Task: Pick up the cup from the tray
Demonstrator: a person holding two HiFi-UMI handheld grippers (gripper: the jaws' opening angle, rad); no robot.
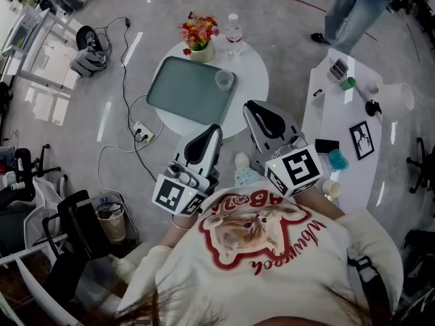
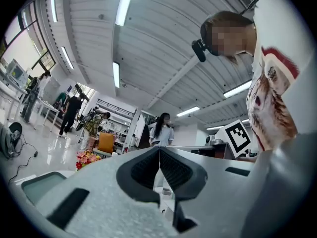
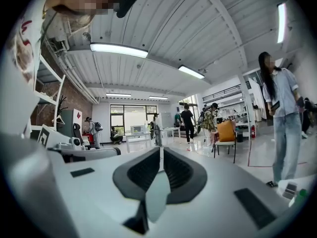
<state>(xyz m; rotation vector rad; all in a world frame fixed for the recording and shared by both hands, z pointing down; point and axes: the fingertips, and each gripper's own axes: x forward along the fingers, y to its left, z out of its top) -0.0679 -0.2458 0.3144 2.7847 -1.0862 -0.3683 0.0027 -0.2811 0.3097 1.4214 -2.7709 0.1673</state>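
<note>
A clear plastic cup stands upright in the far right corner of a grey-green tray on a round white table. Both grippers are held close to the person's chest, short of the table's near edge and well apart from the cup. My left gripper points at the tray's near right side, and its jaws are shut with nothing between them. My right gripper reaches over the table's near rim, also shut and empty. A corner of the tray shows low in the left gripper view.
A vase of flowers and a water bottle stand behind the tray. A long white table with small items is on the right. A power strip with cables lies on the floor at left. A person stands beyond the tables.
</note>
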